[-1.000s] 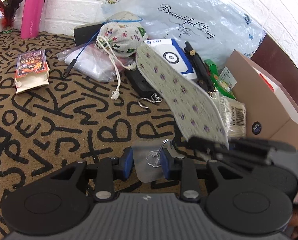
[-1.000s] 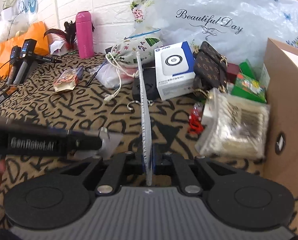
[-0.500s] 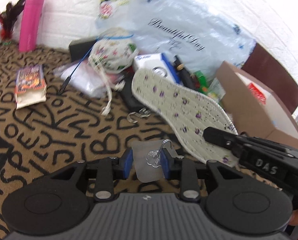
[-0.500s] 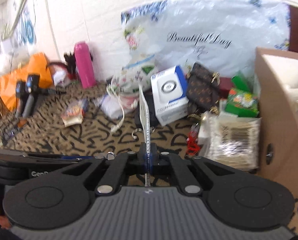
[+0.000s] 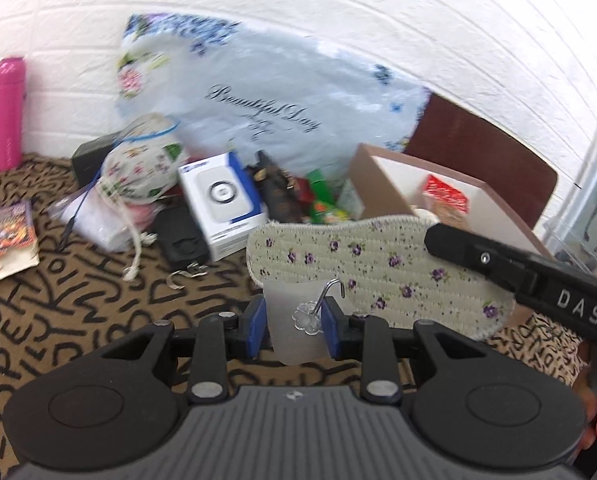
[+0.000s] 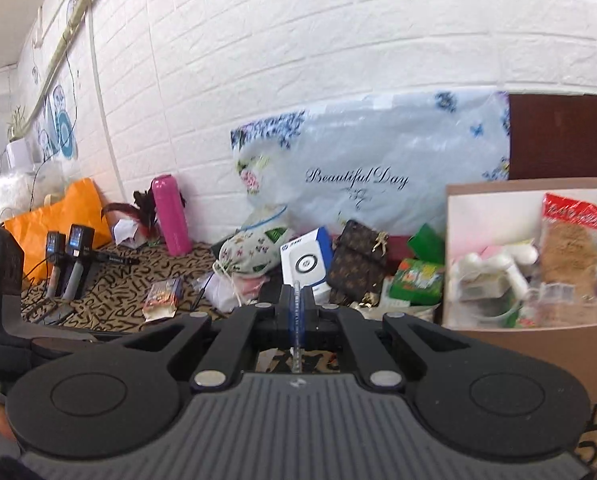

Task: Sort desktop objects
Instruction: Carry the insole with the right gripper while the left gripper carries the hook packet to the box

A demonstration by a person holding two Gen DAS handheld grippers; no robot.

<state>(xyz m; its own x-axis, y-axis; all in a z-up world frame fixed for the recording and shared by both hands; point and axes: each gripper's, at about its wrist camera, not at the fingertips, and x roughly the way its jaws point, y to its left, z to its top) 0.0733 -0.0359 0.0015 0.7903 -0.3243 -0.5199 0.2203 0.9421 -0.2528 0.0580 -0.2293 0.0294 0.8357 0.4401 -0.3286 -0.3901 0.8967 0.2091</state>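
My left gripper [image 5: 294, 320] is shut on a clear adhesive hook pad [image 5: 298, 328] with a small metal hook, held above the patterned table. My right gripper [image 6: 296, 304] is shut on a floral insole, seen edge-on between its fingers [image 6: 296, 320]. In the left wrist view the insole [image 5: 378, 268] lies flat in the air, just in front of the brown cardboard box [image 5: 382, 184], with the right gripper's body [image 5: 538, 280] at its heel end. The box [image 6: 538, 344] holds packets and white items.
A pile lies against the wall: a white-and-blue HP box [image 5: 222, 200], a floral drawstring pouch [image 5: 142, 164], a brown patterned purse [image 6: 358, 264], green packets [image 6: 418, 280], a large plastic bag [image 5: 278, 100]. A pink bottle [image 5: 8, 112] and a snack packet [image 5: 12, 240] are at the left.
Both grippers have risen. The insole has swung from tilted upright to flat and moved right, toward the box opening. The hook pad stays in the left gripper.
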